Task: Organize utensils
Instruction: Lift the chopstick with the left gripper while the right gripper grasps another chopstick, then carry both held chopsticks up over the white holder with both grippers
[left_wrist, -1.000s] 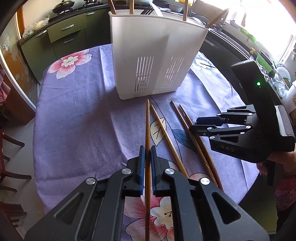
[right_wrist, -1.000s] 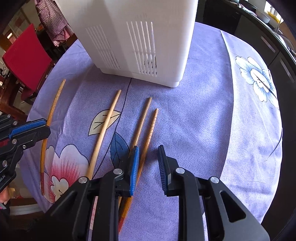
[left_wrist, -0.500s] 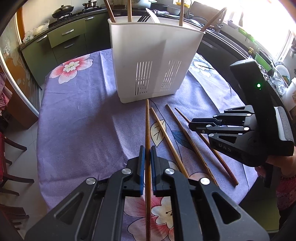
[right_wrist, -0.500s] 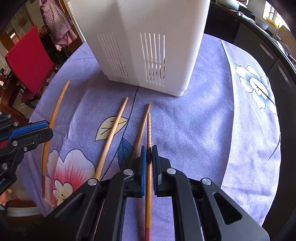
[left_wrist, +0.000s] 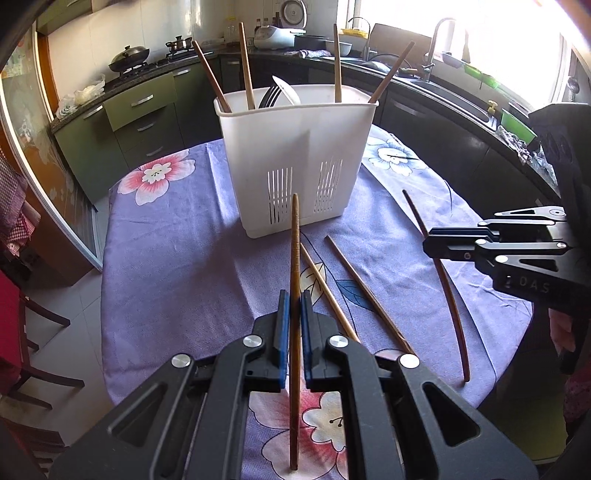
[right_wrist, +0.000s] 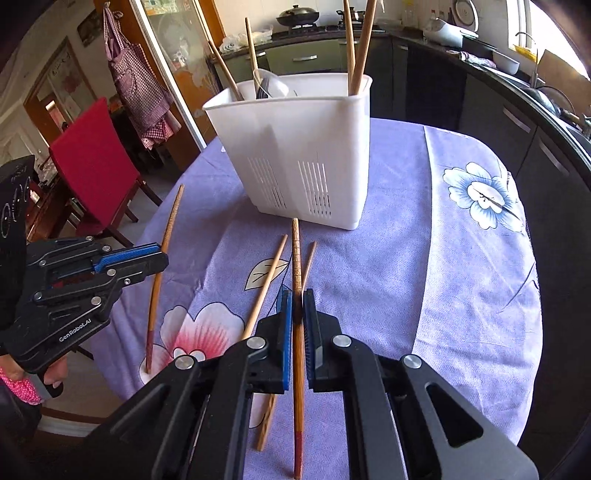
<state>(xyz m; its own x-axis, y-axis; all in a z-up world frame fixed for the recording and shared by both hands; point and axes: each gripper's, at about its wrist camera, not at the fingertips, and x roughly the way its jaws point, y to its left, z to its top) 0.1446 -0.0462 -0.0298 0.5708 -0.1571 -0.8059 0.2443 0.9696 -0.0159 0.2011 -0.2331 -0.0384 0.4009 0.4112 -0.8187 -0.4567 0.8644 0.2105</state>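
My left gripper is shut on a brown chopstick and holds it above the table, tip toward the white utensil holder. My right gripper is shut on a second chopstick, also lifted and pointing at the holder. Each gripper shows in the other view, the right one and the left one. Two chopsticks lie on the purple floral cloth between the grippers. The holder has several chopsticks and a white spoon standing in it.
A red chair stands off the table's left side. Dark kitchen counters with a sink curve behind the table. The table edge runs close on the right.
Both grippers rose and drew back from the table, each lifting its chopstick. The right gripper, open one second ago, closed on its chopstick. The holder's top came into view.
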